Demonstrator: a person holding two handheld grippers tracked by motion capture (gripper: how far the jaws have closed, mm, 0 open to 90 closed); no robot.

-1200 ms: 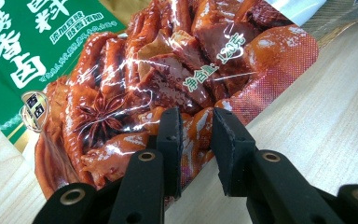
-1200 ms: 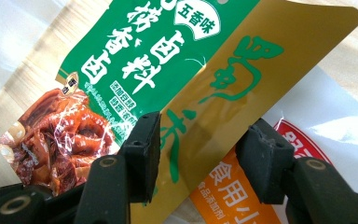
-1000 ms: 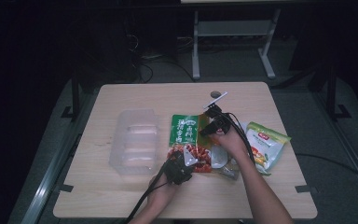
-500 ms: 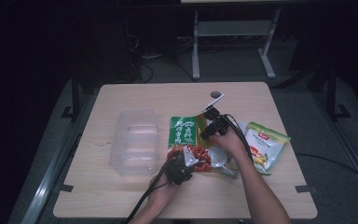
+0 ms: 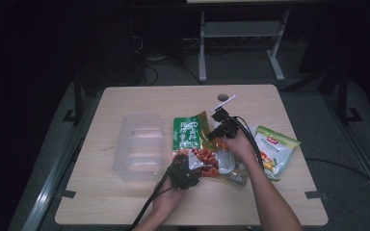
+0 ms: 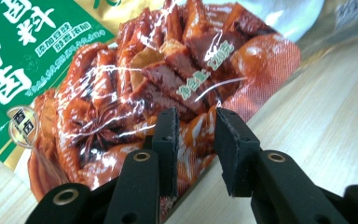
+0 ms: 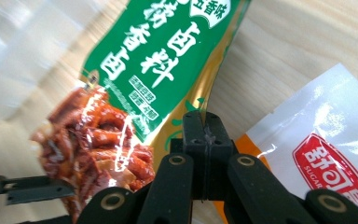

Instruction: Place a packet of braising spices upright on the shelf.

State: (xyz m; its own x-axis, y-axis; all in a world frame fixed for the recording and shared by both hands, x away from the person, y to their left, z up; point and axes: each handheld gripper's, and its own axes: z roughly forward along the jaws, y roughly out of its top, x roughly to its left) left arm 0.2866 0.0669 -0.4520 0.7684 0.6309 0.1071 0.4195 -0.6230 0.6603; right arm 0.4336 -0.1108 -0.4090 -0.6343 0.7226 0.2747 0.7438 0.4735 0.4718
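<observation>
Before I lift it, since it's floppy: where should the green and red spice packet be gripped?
Take the spice packet by its flat sealed rims, from opposite sides. The right gripper is shut on the gold side rim; the left gripper straddles the red bottom edge, jaws apart.

High view: fixed above the person's side of the table point(image 5: 125, 207), facing forward and down, far enough back to take in the whole top and the floor beyond. Left tool point(image 6: 193, 140) view: mounted on that tool, looking along its jaws at very close range onto the green-and-red seasoning packet point(image 6: 121, 93) just ahead. Right tool point(image 7: 204, 140) view: likewise close, looking over its jaws at the same packet's gold edge. All three views share this packet.
</observation>
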